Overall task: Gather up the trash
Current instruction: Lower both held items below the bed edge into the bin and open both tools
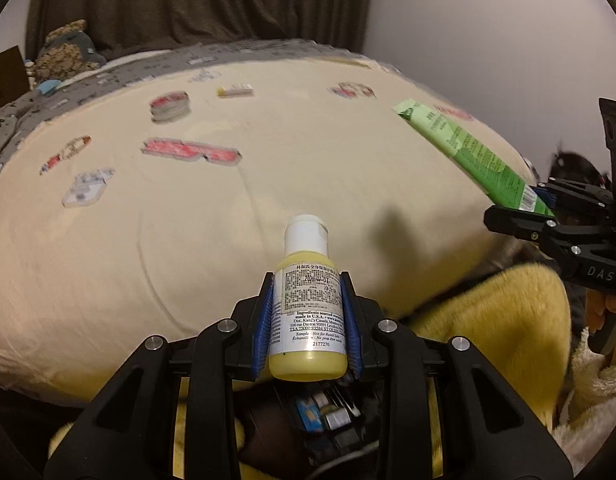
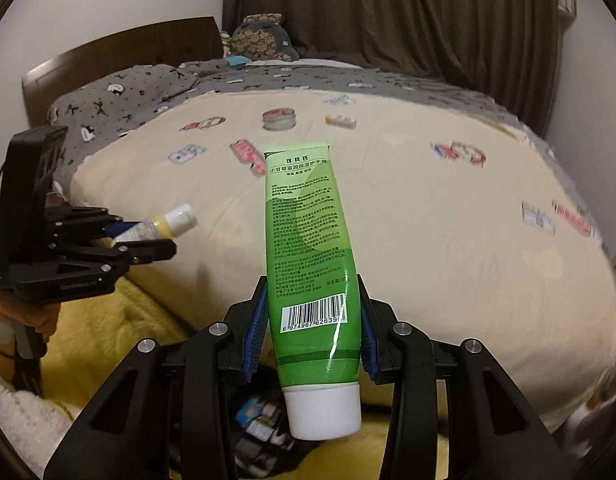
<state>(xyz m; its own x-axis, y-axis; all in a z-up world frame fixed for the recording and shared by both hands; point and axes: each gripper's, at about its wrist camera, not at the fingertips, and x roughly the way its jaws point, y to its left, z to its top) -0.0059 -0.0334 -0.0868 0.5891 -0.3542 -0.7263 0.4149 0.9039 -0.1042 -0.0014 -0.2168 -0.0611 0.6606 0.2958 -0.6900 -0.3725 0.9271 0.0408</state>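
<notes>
My left gripper (image 1: 306,280) is shut on a small yellow bottle (image 1: 308,312) with a white cap, which points away over the bed. The right wrist view has that bottle (image 2: 164,226) and the left gripper (image 2: 148,236) at its left edge. My right gripper (image 2: 311,280) is shut on a green tube (image 2: 308,240), white cap toward the camera. From the left wrist, the tube (image 1: 463,148) and right gripper (image 1: 523,216) appear at the right. A round red-lidded jar (image 1: 170,106) and a small pale tube (image 1: 235,90) lie far off on the cream bedcover (image 1: 268,184).
Below both grippers a dark container (image 2: 256,412) holds several small items, on a yellow fuzzy blanket (image 1: 507,320). The bedcover bears printed cartoon patches. A plush toy (image 2: 260,40) and a wooden headboard (image 2: 120,56) stand at the far end, with a dark curtain (image 1: 188,0) behind.
</notes>
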